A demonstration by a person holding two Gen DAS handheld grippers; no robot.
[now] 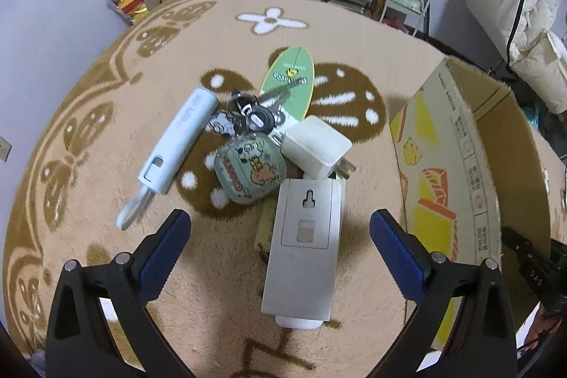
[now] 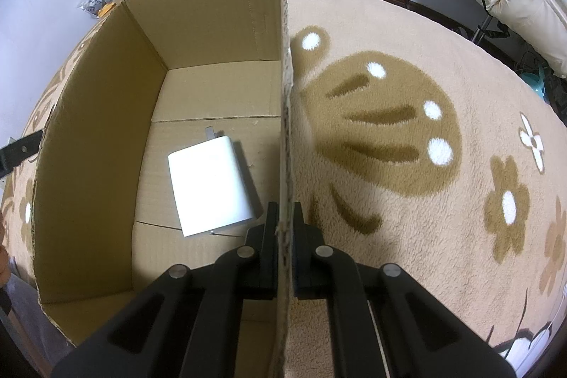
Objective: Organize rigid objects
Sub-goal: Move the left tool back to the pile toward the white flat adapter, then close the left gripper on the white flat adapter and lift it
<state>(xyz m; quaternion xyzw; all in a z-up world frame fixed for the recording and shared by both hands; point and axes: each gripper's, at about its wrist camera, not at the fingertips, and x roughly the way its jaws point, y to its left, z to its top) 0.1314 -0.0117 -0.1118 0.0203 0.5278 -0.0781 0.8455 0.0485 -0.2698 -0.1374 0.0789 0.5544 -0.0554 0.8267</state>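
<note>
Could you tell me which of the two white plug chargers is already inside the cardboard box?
The larger flat charger, alone on the box floor; the small cube charger sits in the rug pile.

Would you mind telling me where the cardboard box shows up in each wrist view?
Left wrist: cardboard box at the right edge, its printed outer wall facing the pile.
Right wrist: it fills the left half, open top, wall clamped by the right gripper.
Shared landmark: beige patterned rug.

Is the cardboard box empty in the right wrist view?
No, a white charger with its plug prongs showing lies flat on the floor of the cardboard box, whose wall the right gripper clamps.
</note>
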